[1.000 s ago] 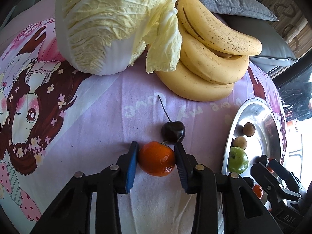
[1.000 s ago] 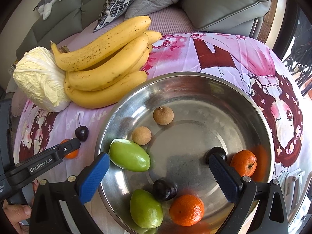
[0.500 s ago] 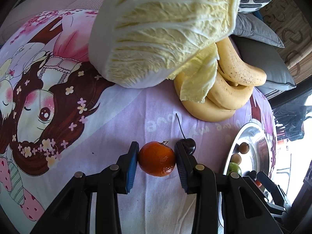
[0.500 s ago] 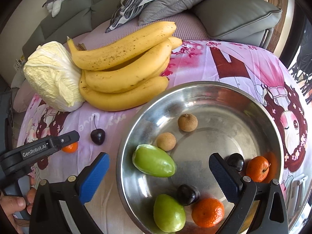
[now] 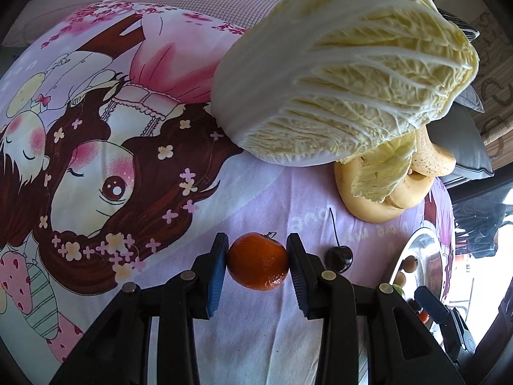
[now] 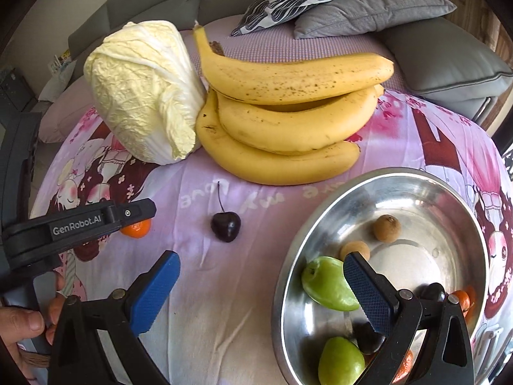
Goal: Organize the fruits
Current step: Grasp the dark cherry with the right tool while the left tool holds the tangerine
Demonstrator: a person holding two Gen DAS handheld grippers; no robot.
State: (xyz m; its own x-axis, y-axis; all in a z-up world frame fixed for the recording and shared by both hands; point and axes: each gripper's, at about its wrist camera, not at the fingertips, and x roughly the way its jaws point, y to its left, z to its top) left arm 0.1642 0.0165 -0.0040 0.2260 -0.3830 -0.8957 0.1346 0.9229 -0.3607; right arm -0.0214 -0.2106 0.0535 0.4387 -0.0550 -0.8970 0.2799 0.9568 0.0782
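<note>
My left gripper [image 5: 257,247] is shut on a small orange tangerine [image 5: 258,266], one blue pad on each side, just above the pink cartoon cloth. In the right wrist view the same tangerine [image 6: 138,228] peeks out under the left gripper's black finger [image 6: 128,214]. A dark cherry [image 5: 338,258] with a long stem lies on the cloth just right of it. My right gripper [image 6: 261,261] stands wide open over the cloth and the left rim of the steel bowl [image 6: 384,173], with the cherry [image 6: 226,226] ahead of it. The bowl holds green fruits [image 6: 327,284], longans [image 6: 386,227], dark fruits and tangerines.
A napa cabbage [image 6: 144,89] and a bunch of bananas [image 6: 288,118] lie at the far side of the cloth. Grey cushions [image 6: 368,9] and a sofa stand behind them. A person's hand [image 6: 19,320] grips the left tool at the lower left.
The left gripper has carried the tangerine to the left, away from the cherry. The right gripper has also shifted left, from over the bowl's middle to its left rim.
</note>
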